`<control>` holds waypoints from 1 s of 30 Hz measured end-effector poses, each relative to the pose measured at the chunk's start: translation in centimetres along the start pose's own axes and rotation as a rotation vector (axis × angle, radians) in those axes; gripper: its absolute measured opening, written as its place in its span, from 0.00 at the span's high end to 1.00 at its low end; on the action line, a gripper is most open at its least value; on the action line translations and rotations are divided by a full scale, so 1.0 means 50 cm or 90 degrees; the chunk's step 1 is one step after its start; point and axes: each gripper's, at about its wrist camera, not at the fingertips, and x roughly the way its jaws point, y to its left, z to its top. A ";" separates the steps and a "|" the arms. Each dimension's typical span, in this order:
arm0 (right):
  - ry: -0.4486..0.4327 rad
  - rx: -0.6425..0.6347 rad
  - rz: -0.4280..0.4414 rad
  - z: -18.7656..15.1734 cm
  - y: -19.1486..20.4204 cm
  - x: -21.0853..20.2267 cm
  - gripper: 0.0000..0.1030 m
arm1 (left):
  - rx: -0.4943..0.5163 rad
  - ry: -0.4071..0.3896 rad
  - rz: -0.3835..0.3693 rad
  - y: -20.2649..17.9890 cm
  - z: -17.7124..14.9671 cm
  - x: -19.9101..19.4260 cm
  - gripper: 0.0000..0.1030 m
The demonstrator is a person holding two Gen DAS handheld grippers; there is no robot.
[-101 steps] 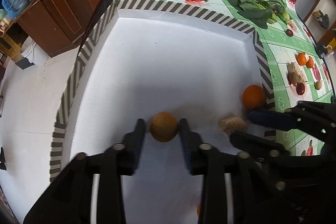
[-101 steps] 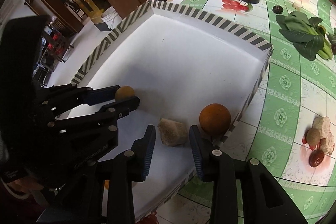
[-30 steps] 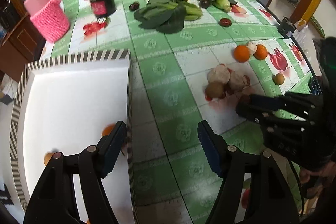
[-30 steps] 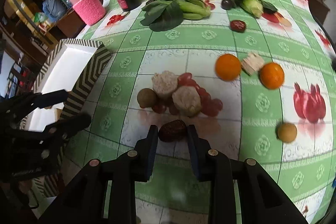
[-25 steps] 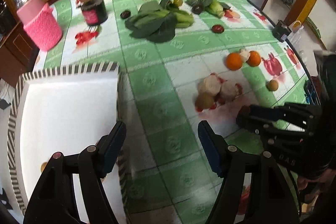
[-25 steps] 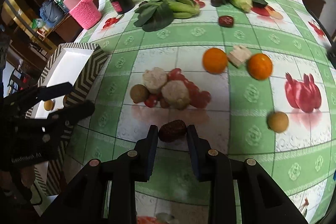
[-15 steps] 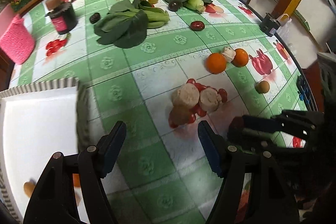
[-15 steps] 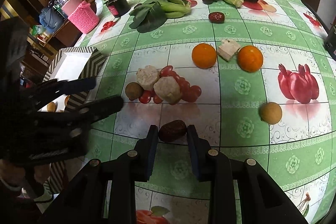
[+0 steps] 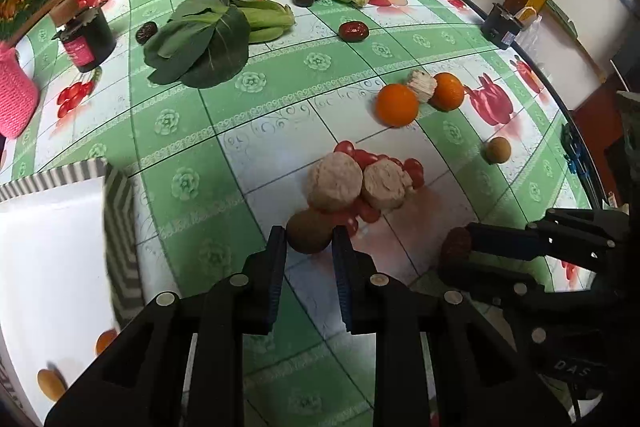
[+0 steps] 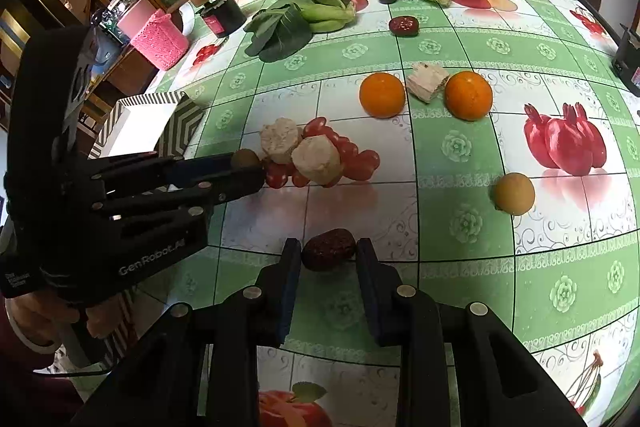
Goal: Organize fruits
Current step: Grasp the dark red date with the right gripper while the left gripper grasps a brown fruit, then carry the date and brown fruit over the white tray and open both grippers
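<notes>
My left gripper (image 9: pixel 309 241) is shut on a brown kiwi (image 9: pixel 309 231) that sits against two pale lotus-root pieces (image 9: pixel 334 182) and a bunch of red cherry tomatoes (image 9: pixel 414 169). My right gripper (image 10: pixel 328 253) is shut on a dark red date (image 10: pixel 329 249) low over the tablecloth; it also shows in the left wrist view (image 9: pixel 452 247). The white striped tray (image 9: pixel 52 255) lies at the left and holds an orange (image 9: pixel 105 341) and a small brown fruit (image 9: pixel 50 383).
Two oranges (image 10: pixel 382 95) (image 10: pixel 468 95) flank a pale chunk (image 10: pixel 426 81). A small tan fruit (image 10: pixel 514 194) lies to the right. Leafy greens (image 9: pixel 208 35), another date (image 9: pixel 354 31), a dark jar (image 9: pixel 86 41) and a pink knitted holder (image 9: pixel 14 99) stand farther back.
My left gripper left the tray, swung right across the table and closed on the kiwi. My right gripper stays shut on the date, almost unmoved over the last second.
</notes>
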 end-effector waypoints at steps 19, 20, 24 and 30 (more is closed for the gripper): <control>0.001 -0.067 0.034 0.008 0.141 -0.010 0.72 | -0.058 -0.033 0.078 0.094 -0.075 -0.132 0.80; 0.001 -0.072 0.036 0.010 0.150 -0.011 0.72 | -0.063 -0.035 0.082 0.103 -0.078 -0.138 0.80; -0.001 -0.091 0.042 0.018 0.187 -0.010 0.72 | -0.078 -0.045 0.094 0.131 -0.088 -0.157 0.80; -0.001 -0.116 0.054 0.030 0.241 -0.001 0.72 | -0.108 -0.054 0.103 0.184 -0.102 -0.184 0.80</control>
